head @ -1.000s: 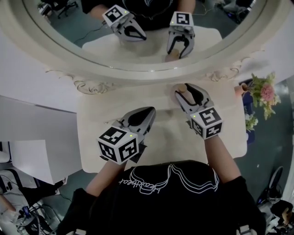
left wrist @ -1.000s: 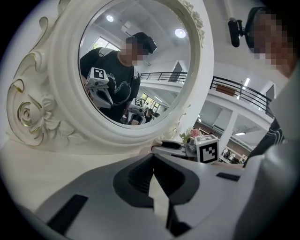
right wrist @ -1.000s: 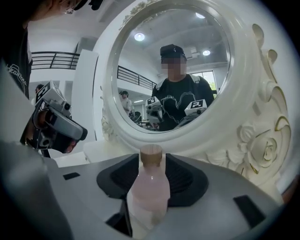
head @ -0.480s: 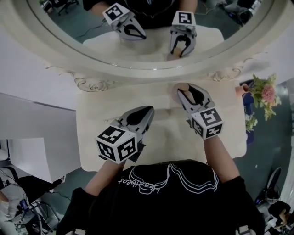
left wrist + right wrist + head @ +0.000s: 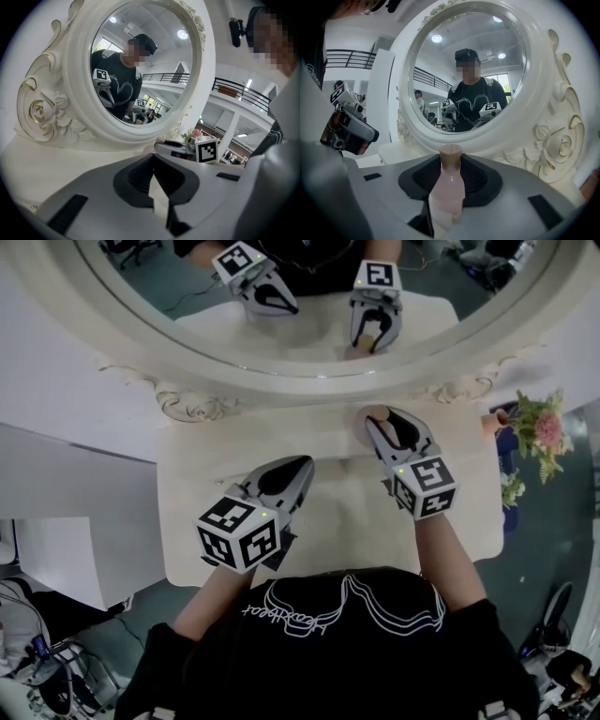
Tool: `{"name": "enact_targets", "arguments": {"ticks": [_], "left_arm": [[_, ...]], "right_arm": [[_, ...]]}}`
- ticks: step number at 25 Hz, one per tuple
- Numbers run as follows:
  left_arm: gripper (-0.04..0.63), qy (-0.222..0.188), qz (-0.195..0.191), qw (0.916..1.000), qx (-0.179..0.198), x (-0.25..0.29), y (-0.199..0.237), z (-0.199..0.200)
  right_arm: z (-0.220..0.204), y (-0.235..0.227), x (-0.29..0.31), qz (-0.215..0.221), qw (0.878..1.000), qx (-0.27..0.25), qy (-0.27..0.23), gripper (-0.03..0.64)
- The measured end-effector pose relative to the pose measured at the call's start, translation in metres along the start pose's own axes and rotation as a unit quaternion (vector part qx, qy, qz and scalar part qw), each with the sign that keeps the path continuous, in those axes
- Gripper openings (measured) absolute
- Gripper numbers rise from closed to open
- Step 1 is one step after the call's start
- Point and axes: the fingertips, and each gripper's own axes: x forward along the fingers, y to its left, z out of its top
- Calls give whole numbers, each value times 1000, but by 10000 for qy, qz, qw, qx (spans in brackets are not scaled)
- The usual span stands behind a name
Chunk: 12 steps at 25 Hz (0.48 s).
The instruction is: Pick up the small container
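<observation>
The small container, a pale pink bottle [image 5: 446,192] with a light wooden-looking cap [image 5: 451,153], stands upright between the 2 jaws of the right gripper [image 5: 378,418]. Those jaws have just been closing and now press on the bottle's sides, with its neck and cap rising above them. The pink colour runs evenly up to the neck, and the side facing the camera is plain. Its base is hidden by the gripper, so I cannot tell whether it rests on the desk [image 5: 216,474].

In the head view the bottle sits at the far right of the cream desk, just in front of the base of the ornate white oval mirror [image 5: 281,382]. The frame's carved roses and scrolls carry thin gold lines.

The left gripper [image 5: 303,465] is nearer and to the left, well apart from the bottle. Its jaws are together at the tips with nothing between them.

Each gripper carries a cube with black-and-white square markers [image 5: 241,535]; these are patterns, not readable words. The person's black shirt [image 5: 337,652] bears a white line drawing with a few letters too small to read. The mirror reflects both grippers and the shirt. A bunch of pink flowers [image 5: 539,427] stands at the right, past the desk's edge.
</observation>
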Motion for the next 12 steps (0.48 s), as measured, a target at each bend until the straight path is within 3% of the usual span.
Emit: {"name": "enact_targets", "arguments": {"ticks": [12], "left_arm": [[3,-66,2,10000,31,-18,-6,-4]], "right_arm": [[23,12,-26,-127,9996,-129,-228,135]]}}
